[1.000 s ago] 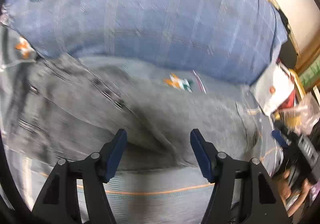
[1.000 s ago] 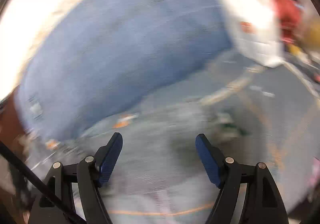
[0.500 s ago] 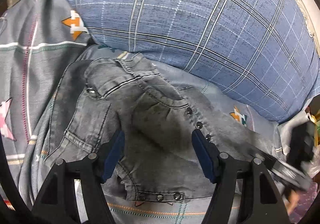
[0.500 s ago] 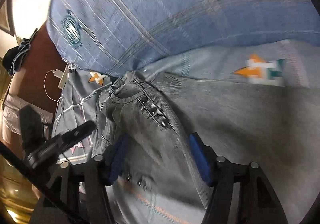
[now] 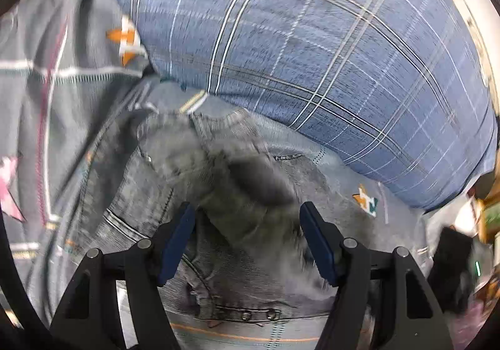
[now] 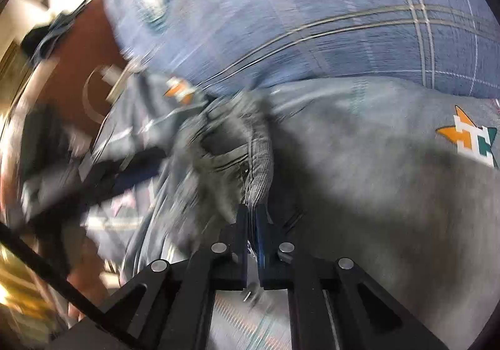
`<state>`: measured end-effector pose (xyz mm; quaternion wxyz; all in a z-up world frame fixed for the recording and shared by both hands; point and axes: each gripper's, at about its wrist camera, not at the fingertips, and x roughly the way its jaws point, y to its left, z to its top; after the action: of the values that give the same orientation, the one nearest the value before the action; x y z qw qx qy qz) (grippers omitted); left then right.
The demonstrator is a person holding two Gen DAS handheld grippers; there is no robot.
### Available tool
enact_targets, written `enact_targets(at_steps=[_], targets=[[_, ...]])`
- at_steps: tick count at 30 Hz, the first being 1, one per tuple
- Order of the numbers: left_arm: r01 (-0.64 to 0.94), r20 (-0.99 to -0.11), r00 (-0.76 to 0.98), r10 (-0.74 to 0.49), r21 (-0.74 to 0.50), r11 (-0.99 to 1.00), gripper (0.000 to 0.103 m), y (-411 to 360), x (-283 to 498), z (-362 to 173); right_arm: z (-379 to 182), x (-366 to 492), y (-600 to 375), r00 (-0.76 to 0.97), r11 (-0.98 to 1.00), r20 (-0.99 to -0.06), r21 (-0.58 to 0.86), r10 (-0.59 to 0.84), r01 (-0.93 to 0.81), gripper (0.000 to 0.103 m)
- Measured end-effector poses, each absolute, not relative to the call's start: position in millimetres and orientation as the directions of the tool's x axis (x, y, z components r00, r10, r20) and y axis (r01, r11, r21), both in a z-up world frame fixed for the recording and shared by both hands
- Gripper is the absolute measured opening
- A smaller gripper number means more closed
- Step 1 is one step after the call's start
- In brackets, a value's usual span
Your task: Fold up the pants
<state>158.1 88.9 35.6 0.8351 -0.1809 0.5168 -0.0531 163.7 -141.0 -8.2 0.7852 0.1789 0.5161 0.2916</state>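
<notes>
A bed fills both views, covered by a grey bedsheet (image 5: pixel 47 93) printed with thin lines and small orange-and-teal star motifs. Against the far side of the pants lies a large blue plaid pillow (image 5: pixel 312 47), its lower edge bulging over the sheet just beyond the garment; it is the biggest thing in sight and leaves the folding only a narrow strip of sheet.

The grey denim pants (image 5: pixel 225 193) lie crumpled on the sheet directly in front of the pillow, waistband end bunched toward it, a row of metal rivets or buttons showing along the near edge. The cloth is rumpled, not flat, so I judge the fold is only beginning.

The right gripper (image 6: pixel 252 215) is closed tight on a raised ridge of the pants' seamed edge, the fabric rising out from between its pressed-together fingers, away from the pillow. That pinch looks meant to lift or drag the edge so the garment can be spread or doubled over.

The left gripper (image 5: pixel 247 234) hangs wide open over the middle of the pants, on the side away from the pillow, its blue pads (image 5: pixel 178 231) spread to either side of a dark fold and holding nothing, probably lining up a second grasp.
</notes>
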Motion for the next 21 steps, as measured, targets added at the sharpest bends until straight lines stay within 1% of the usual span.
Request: enact_targets(at_steps=[2, 5, 8, 9, 11, 13, 15, 16, 17, 18, 19, 20, 21], targets=[[-0.064, -0.848, 0.451, -0.279, -0.342, 0.938, 0.069, 82.4, 155.8, 35.2, -8.7, 132.9, -125.6, 0.278, 0.770, -0.723, 0.546, 0.632, -0.329, 0.005], [-0.011, -0.866, 0.406, -0.291, -0.323, 0.946, 0.069, 69.8, 159.1, 27.6, -20.4, 115.3, -116.4, 0.248, 0.740, -0.703, 0.585, 0.667, -0.332, 0.005], [0.013, -0.892, 0.403, -0.207, -0.220, 0.975, 0.069, 56.8, 166.0, 22.8, -34.1, 116.6, -116.1, 0.204, 0.721, -0.697, 0.622, 0.688, -0.306, 0.005], [0.027, -0.907, 0.391, -0.159, -0.162, 0.986, 0.069, 49.1, 171.1, 20.1, -35.8, 116.9, -119.1, 0.206, 0.722, -0.696, 0.623, 0.687, -0.302, 0.005], [0.037, -0.926, 0.365, -0.093, -0.085, 0.996, 0.069, 38.2, 180.8, 13.7, -42.0, 120.7, -124.3, 0.181, 0.701, -0.681, 0.658, 0.710, -0.275, 0.005], [0.040, -0.945, 0.319, -0.068, -0.058, 0.997, 0.069, 27.7, 192.4, 7.3, -45.5, 123.6, -123.8, 0.168, 0.692, -0.674, 0.673, 0.719, -0.262, 0.005], [0.096, -0.958, 0.281, -0.052, -0.026, 0.995, 0.069, 6.4, 203.1, 3.4, -48.1, 125.6, -118.1, 0.154, 0.681, -0.667, 0.683, 0.729, -0.263, 0.006], [0.121, -0.960, 0.278, -0.021, 0.013, 0.993, 0.069, -1.4, 205.3, 0.5, -49.2, 126.6, -118.4, 0.148, 0.675, -0.663, 0.690, 0.734, -0.260, 0.006], [0.153, -0.961, 0.273, 0.054, 0.099, 0.983, 0.069, -11.8, 208.7, -6.7, -48.0, 125.2, -118.1, 0.145, 0.672, -0.660, 0.695, 0.737, -0.255, 0.006], [0.174, -0.955, 0.255, 0.155, 0.203, 0.964, 0.055, -19.1, 211.8, -18.5, -48.2, 125.2, -120.7, 0.144, 0.669, -0.656, 0.701, 0.741, -0.248, 0.006], [0.173, -0.948, 0.244, 0.206, 0.251, 0.952, 0.043, -19.7, 212.7, -25.8, -48.4, 126.0, -122.2, 0.145, 0.669, -0.656, 0.702, 0.741, -0.244, 0.006], [0.159, -0.945, 0.227, 0.234, 0.273, 0.949, 0.031, -15.6, 211.8, -32.4, -48.0, 126.7, -124.8, 0.147, 0.672, -0.659, 0.700, 0.738, -0.242, 0.006], [0.132, -0.953, 0.212, 0.217, 0.247, 0.960, 0.025, -7.3, 208.8, -35.9, -47.3, 127.3, -127.1, 0.152, 0.677, -0.662, 0.695, 0.734, -0.243, 0.006]])
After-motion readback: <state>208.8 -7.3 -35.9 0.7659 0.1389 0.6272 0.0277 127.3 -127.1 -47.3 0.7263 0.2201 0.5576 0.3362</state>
